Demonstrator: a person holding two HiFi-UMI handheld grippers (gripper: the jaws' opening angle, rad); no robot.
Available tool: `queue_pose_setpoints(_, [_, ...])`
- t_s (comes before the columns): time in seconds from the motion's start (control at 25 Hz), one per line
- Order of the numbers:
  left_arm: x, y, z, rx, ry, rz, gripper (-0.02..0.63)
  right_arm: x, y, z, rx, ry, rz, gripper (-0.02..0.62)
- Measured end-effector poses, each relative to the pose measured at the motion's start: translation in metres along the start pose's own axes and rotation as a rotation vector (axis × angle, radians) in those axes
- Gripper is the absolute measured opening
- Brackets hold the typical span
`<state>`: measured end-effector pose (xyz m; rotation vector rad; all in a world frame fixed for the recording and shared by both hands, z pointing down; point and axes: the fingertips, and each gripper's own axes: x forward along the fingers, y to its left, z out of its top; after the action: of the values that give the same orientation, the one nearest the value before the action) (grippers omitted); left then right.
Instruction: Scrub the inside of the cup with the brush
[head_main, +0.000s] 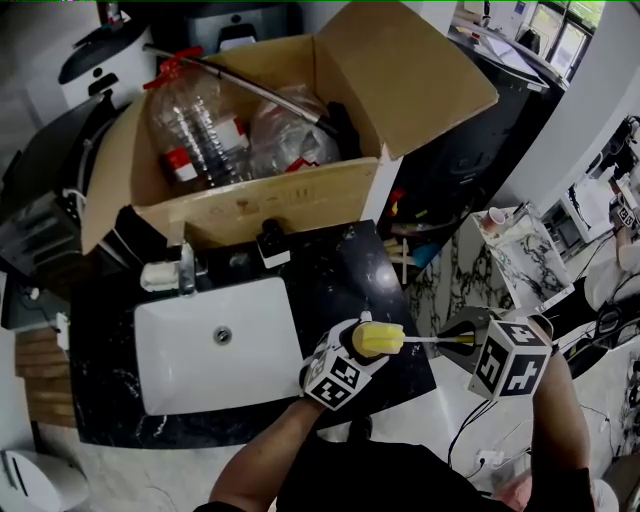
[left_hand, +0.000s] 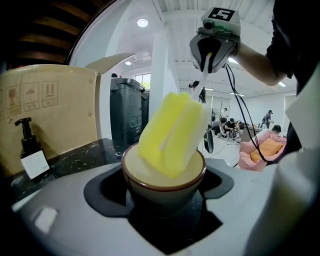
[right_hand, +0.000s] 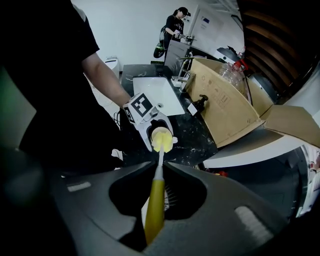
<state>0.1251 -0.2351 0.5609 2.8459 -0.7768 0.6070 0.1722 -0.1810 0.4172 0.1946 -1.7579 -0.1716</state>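
Cup (left_hand: 163, 187) in left tongs (left_hand: 161, 200), yellow brush (left_hand: 172, 132) inside

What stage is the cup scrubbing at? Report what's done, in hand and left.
Done: the left tool is shut on the cup, and the right tool is shut on the brush handle. In hand: the yellow sponge head sits tilted in the cup's mouth, partly inside. Left: probably more scrubbing, then pulling the brush out; how clean the inside is cannot be seen.
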Motion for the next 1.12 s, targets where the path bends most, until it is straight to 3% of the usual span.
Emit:
queue_pose_setpoints(0.36, [0.001, 0.0, 0.001, 0.003, -0.007, -0.002, 0.422, 0.001, 0.012, 0.006, -0.041, 0.083, 0.077, 0.043])
queue_pose_setpoints(0.56, [0.001, 0.0, 0.001, 0.002, -0.01, -0.006, 0.422, 0.01, 0.012, 0.027, -0.085, 0.05, 0.122, 0.048])
queue_pose_setpoints(1.12, [0.001, 0.0, 0.003, 0.0, -0.021, -0.005, 0.422, 0.048, 0.005, 0.039, -0.053, 0.051, 0.118, 0.044])
